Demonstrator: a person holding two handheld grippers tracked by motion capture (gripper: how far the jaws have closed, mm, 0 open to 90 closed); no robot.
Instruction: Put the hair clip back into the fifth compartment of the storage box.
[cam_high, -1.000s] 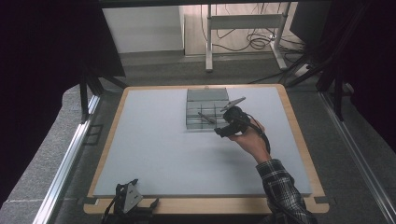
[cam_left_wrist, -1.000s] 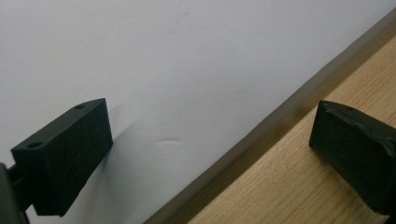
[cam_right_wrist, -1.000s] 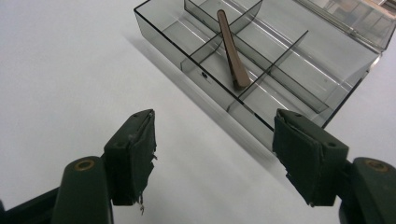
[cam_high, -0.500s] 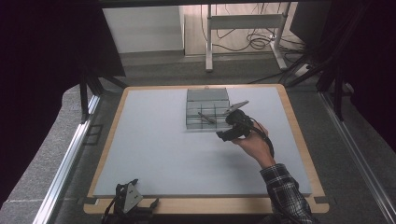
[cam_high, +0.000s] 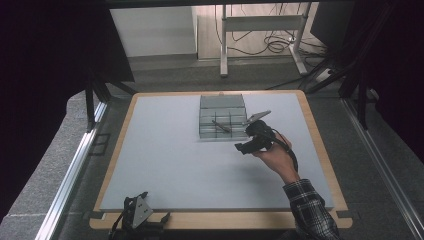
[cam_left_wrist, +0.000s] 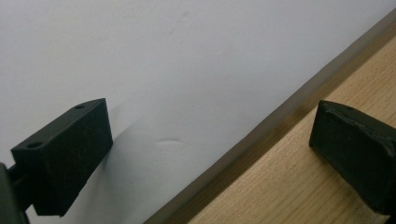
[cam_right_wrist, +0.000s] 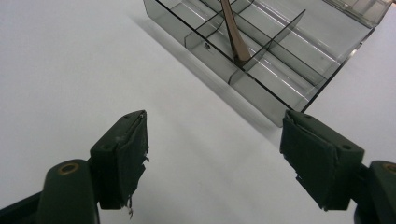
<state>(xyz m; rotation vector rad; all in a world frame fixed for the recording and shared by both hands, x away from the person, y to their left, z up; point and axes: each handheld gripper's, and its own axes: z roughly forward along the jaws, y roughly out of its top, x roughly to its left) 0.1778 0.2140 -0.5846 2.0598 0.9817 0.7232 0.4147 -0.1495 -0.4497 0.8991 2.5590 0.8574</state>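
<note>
- With its jaws just opened and nothing between them, the right hand-held gripper (cam_high: 246, 148) hovers just beside the clear divided tray (cam_right_wrist: 299, 95); judged a release step.
- Left hand-held gripper (cam_high: 137, 212) lies released at the desk (cam_high: 160, 165) edge.
- Tray: one slim brown stick (cam_right_wrist: 235, 37) across its dividers; other compartments look empty.
- Next: likely withdraw clear.

Right tongs (cam_high: 242, 148) were black with a grey three-cornered plate, frayed pads, brass screw; cable trailed; sleeve (cam_high: 310, 210) was dark plaid.
</note>
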